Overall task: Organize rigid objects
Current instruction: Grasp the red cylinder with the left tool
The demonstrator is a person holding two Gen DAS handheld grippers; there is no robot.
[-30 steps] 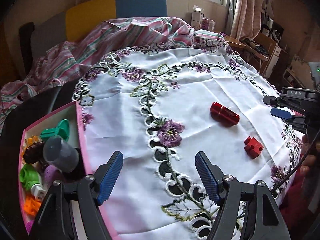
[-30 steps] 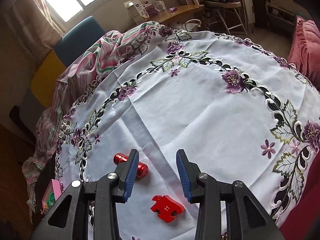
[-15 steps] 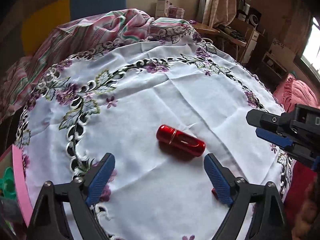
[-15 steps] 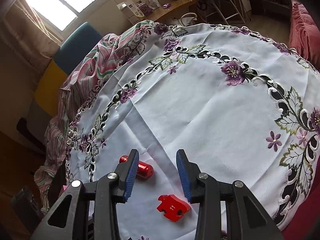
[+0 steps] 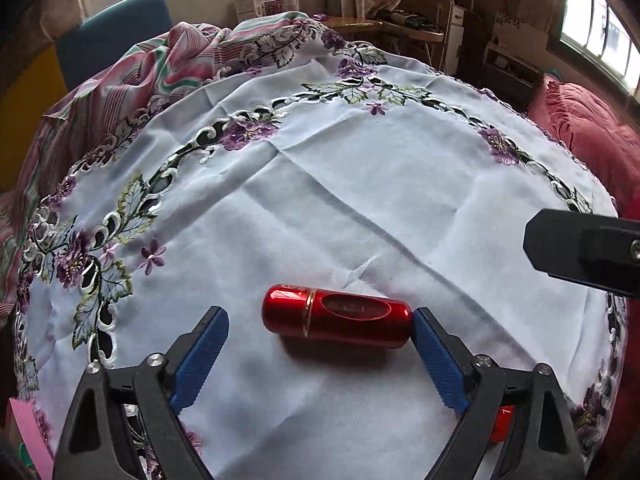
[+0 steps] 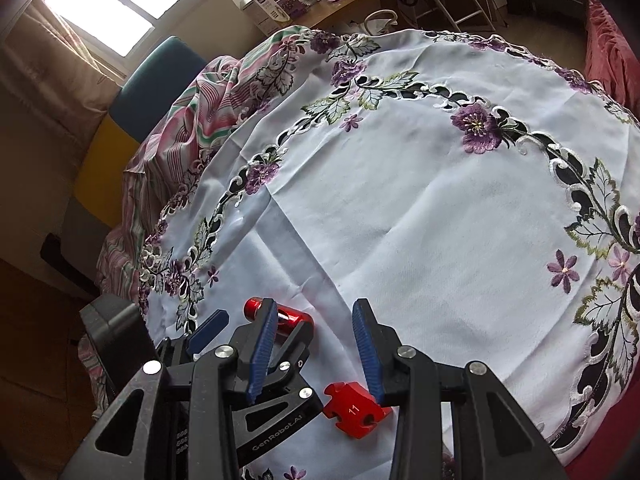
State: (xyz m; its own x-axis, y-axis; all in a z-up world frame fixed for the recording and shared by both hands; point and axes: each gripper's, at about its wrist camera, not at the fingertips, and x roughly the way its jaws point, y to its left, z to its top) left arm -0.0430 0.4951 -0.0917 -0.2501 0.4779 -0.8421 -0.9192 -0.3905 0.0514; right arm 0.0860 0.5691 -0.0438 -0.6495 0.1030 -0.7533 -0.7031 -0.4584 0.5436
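Observation:
A shiny red capsule (image 5: 336, 320) lies crosswise on the white embroidered tablecloth (image 5: 360, 184). My left gripper (image 5: 320, 360) straddles it lengthwise and its jaws are closing. The right pad (image 5: 438, 360) is at the capsule's rounded end, while the left pad (image 5: 200, 360) is still a gap away. A red puzzle piece (image 6: 354, 410) marked 11 lies on the cloth under my right gripper (image 6: 316, 352), whose fingers stand slightly apart with nothing between them. The right wrist view shows the capsule (image 6: 286, 316) partly hidden behind my finger. The piece (image 5: 502, 424) peeks out behind my left gripper's right finger.
A pink box corner (image 5: 24, 432) shows at the lower left, off the cloth's edge. A striped pink cloth (image 5: 152, 76) is bunched at the table's far left, by a blue chair back (image 5: 112, 28). A red cushion (image 5: 592, 136) lies beyond the right edge.
My left gripper has swung away from the pink box, across the cloth and lower, until the capsule sits between its jaws. The right gripper has stayed over the puzzle piece.

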